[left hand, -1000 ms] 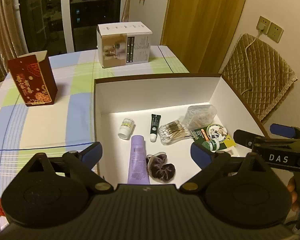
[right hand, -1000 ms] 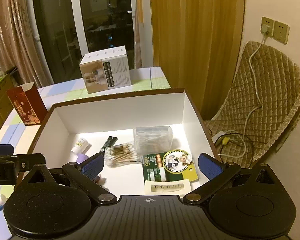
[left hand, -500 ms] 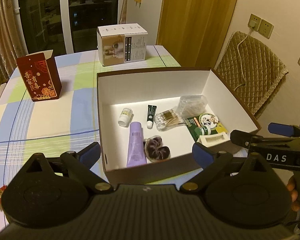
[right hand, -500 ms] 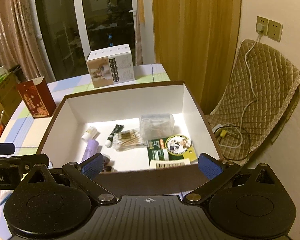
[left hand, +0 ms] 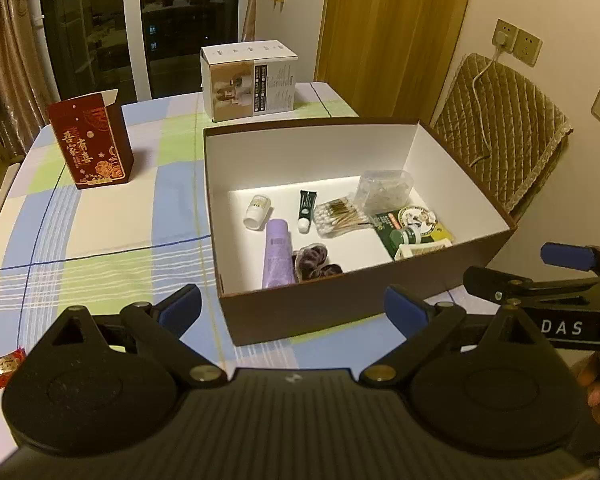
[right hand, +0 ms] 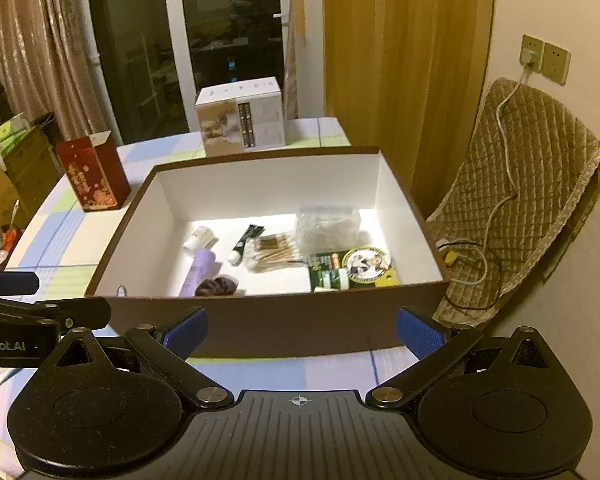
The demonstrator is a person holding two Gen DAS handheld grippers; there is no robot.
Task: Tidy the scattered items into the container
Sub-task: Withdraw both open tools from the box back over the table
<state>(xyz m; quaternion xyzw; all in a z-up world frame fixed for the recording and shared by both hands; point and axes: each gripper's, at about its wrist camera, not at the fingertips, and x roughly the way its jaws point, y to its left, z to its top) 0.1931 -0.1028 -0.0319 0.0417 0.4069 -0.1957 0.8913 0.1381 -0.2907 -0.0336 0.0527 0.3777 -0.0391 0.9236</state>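
Resting on the checked tablecloth (left hand: 100, 216), the brown box (left hand: 300, 316) is seen w/ scattered items inside: purple tube (left hand: 277, 252) at 7 o'clock, cotton swabs (left hand: 338, 216) at centre, green card (left hand: 414, 226) at 4 o'clock. Left gripper (left hand: 292, 308) and right gripper (right hand: 302, 330) are held short of the near wall, tongs wide apart, nothing clamped.

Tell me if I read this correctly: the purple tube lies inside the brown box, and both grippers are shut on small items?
Not quite. The purple tube does lie inside the brown box, but the left gripper and the right gripper are both open and hold nothing. Each wrist view shows its blue fingers spread wide apart.
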